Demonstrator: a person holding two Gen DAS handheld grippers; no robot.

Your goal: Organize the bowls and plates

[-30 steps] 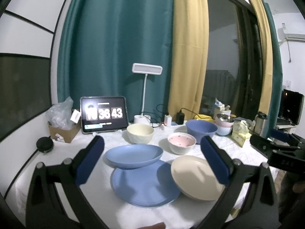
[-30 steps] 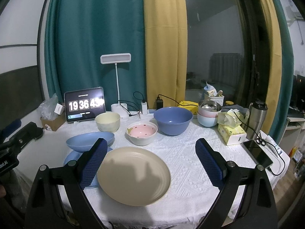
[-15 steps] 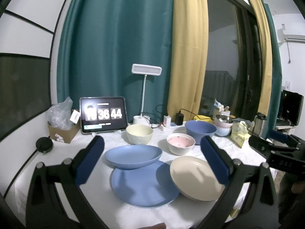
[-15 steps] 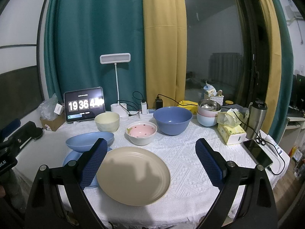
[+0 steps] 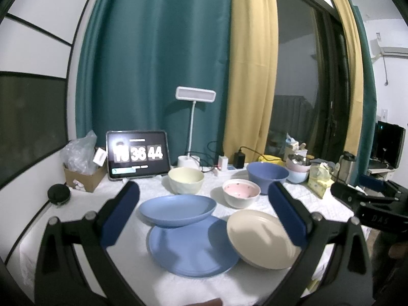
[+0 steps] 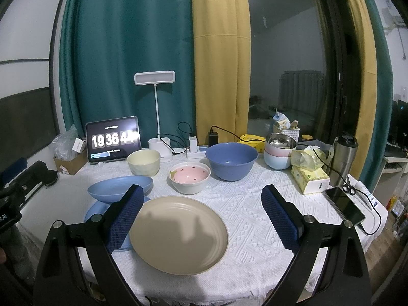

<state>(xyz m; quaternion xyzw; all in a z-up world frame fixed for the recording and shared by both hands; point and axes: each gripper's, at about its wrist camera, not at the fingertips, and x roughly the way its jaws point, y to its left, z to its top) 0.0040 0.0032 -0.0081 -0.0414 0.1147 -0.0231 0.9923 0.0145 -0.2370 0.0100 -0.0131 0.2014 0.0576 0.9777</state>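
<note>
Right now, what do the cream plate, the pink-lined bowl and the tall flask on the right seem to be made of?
Cream plate: matte, no glare, faint rings; probably plastic or a fibre composite. Pink-lined bowl: glossy glaze with painted spots; likely ceramic. Flask: brushed silver sheen, dark cap; looks like stainless steel.

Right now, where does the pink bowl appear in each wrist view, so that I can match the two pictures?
Left wrist: pink bowl right of centre, behind the cream plate.
Right wrist: pink bowl just left of centre, behind the cream plate.
Shared landmark: the tablet clock at the table's back left.
</note>
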